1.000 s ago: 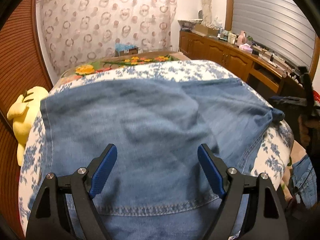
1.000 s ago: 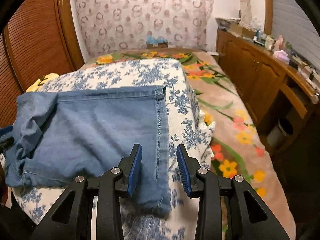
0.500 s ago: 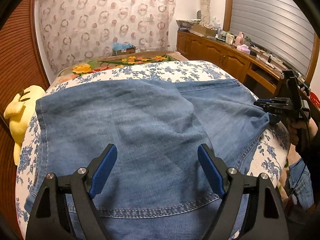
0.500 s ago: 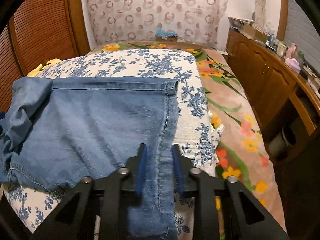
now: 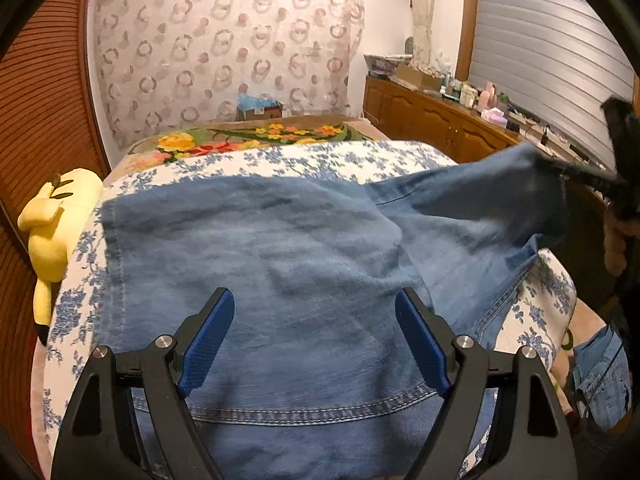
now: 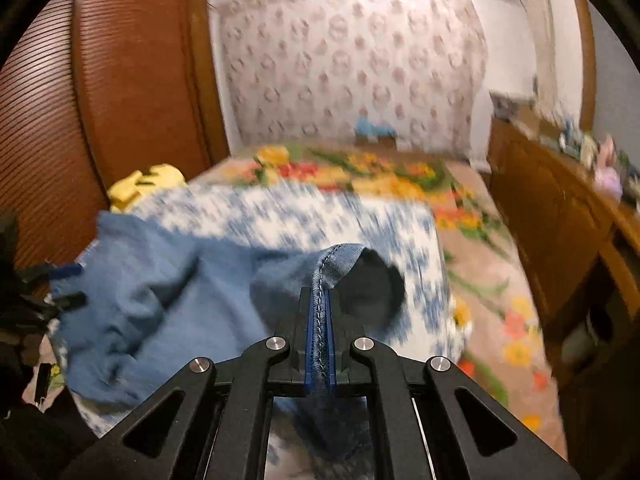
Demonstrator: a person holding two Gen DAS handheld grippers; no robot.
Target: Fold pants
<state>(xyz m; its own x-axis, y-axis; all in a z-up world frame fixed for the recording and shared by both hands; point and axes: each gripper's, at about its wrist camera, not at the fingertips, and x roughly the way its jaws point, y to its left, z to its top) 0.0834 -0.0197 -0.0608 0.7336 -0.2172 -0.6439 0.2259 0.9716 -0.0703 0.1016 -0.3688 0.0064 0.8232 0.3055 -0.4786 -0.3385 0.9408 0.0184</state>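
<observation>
Blue denim pants [image 5: 288,264] lie spread over a blue-flowered white cover [image 5: 304,158] on a bed. My left gripper [image 5: 316,336] hovers open just above the denim near its stitched hem, nothing between its blue pads. My right gripper [image 6: 319,320] is shut on the stitched side seam of the pants [image 6: 168,312], lifting that edge off the cover so a dark fold hangs beside the fingers. In the left wrist view the right gripper [image 5: 576,176] shows at the far right, pulling the raised cloth upward. The right wrist view is blurred.
A yellow plush toy [image 5: 52,224] lies at the bed's left edge. A flowered blanket [image 6: 472,248] covers the far and right part of the bed. A wooden cabinet [image 5: 436,124] with clutter runs along the right wall. More denim [image 5: 600,376] hangs at lower right.
My right gripper closed on the pants' side seam and rose, lifting that edge off the cover. My left gripper stayed open in about the same place.
</observation>
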